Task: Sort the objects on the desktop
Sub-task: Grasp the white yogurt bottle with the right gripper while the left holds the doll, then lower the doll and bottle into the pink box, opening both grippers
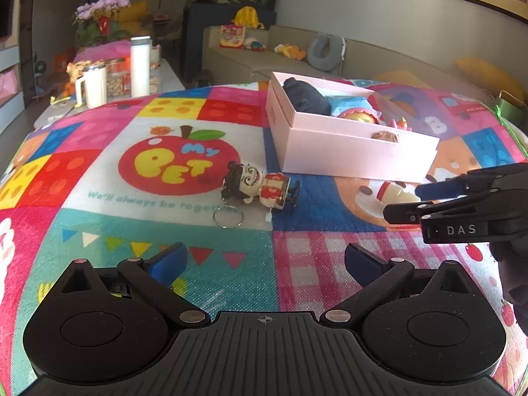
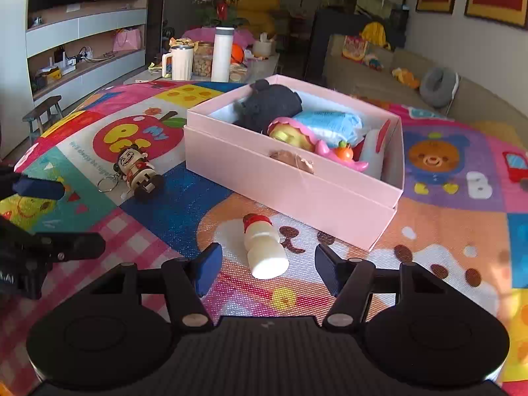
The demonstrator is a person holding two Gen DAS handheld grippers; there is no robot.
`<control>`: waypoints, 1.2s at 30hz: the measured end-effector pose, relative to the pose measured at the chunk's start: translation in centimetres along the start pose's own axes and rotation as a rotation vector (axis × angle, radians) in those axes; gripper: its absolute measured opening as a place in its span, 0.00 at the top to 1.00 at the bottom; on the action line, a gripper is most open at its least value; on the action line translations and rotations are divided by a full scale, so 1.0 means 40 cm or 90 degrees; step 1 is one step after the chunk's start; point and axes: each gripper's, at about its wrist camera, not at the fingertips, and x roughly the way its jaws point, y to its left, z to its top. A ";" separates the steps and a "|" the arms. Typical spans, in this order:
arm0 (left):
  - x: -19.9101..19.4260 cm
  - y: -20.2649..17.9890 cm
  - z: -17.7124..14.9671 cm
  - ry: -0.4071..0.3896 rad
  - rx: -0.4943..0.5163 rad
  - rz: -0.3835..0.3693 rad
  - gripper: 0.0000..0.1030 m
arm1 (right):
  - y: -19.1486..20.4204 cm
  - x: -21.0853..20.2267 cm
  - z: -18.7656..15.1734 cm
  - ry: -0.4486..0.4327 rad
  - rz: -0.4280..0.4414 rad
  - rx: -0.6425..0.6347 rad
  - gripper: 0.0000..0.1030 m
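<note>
A small white bottle with a red cap (image 2: 264,250) lies on the colourful play mat just in front of the pink box (image 2: 297,194). My right gripper (image 2: 268,253) is open, one finger on each side of the bottle and neither pad touching it; the left wrist view shows the same bottle (image 1: 397,194) between those fingers. A cartoon figurine with a key ring (image 1: 260,186) lies on the mat left of the box (image 1: 346,155). My left gripper (image 1: 265,254) hovers open over the mat near the figurine, with nothing between its fingers.
The open pink box holds a dark plush (image 2: 267,105), a blue pack (image 2: 330,123), a pink toy (image 2: 297,135) and other items. Beyond the mat a low table carries a mug (image 2: 180,62) and a white flask (image 2: 222,54). A sofa (image 1: 264,62) runs along the back right.
</note>
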 end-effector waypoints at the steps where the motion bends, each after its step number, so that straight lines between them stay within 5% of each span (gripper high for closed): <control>1: 0.000 0.001 0.001 -0.002 -0.003 0.001 0.00 | -0.001 0.014 0.002 0.010 0.005 0.009 0.50; 5: 0.007 -0.002 0.023 -0.012 0.000 -0.016 0.00 | -0.005 0.007 0.000 0.017 0.015 0.029 0.76; 10: 0.063 -0.030 0.085 -0.041 0.079 0.022 0.00 | -0.023 -0.036 -0.029 0.026 -0.002 0.037 0.76; 16: 0.144 -0.023 0.115 0.012 0.084 0.023 0.01 | -0.060 -0.083 -0.076 0.053 -0.041 0.049 0.76; 18: 0.152 -0.029 0.112 0.024 0.089 0.027 0.08 | -0.070 -0.098 -0.085 0.058 -0.042 0.056 0.76; 19: 0.154 -0.032 0.110 0.029 0.092 0.029 0.23 | -0.074 -0.105 -0.088 0.062 -0.039 0.062 0.76; 20: 0.152 -0.034 0.108 0.029 0.094 0.033 0.25 | -0.077 -0.111 -0.090 0.064 -0.035 0.068 0.76; 29: 0.039 -0.107 0.073 0.013 0.150 0.004 0.31 | -0.060 -0.181 -0.078 0.045 -0.001 0.085 0.76; 36: -0.094 -0.178 0.063 -0.029 0.191 -0.079 0.31 | -0.061 -0.263 -0.056 0.025 0.031 0.081 0.76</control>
